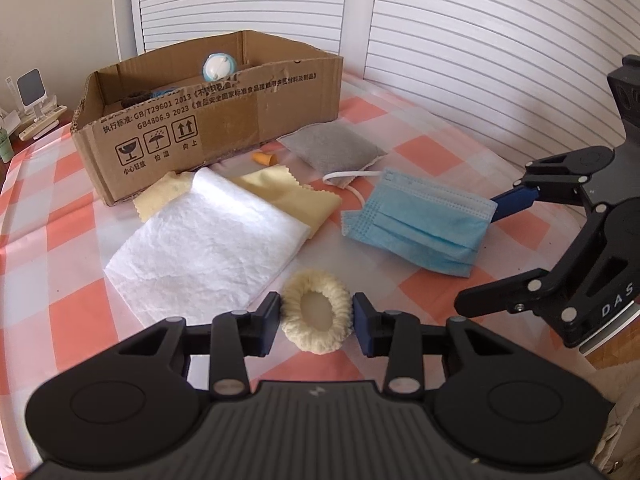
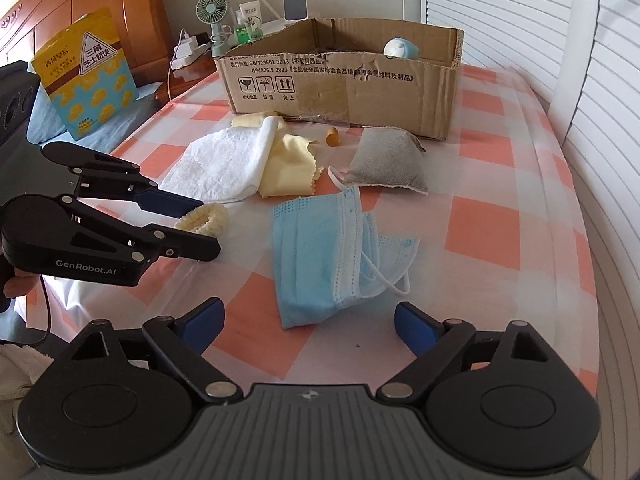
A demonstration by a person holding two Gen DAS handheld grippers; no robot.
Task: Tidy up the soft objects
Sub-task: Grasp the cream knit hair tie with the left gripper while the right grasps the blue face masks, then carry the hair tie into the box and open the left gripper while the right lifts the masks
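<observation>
A cream fuzzy scrunchie [image 1: 317,312] lies on the checked cloth between the fingers of my left gripper [image 1: 316,316]; both pads touch its sides. It also shows in the right wrist view [image 2: 202,219]. My right gripper [image 2: 310,326] is open and empty, just before the blue face mask [image 2: 320,248], which also shows in the left wrist view [image 1: 420,222]. A white towel [image 1: 208,240] lies over a yellow cloth [image 1: 288,200]. A grey pouch [image 1: 332,150] and an orange earplug [image 1: 265,158] lie in front of the cardboard box [image 1: 224,120].
The box holds a blue-white ball [image 1: 218,67] and a dark ring [image 1: 134,100]. A bedside stand with a fan [image 2: 210,12], bottles and chargers is behind it. A yellow carton [image 2: 86,72] stands at left. White slatted doors [image 1: 480,40] run along the far side.
</observation>
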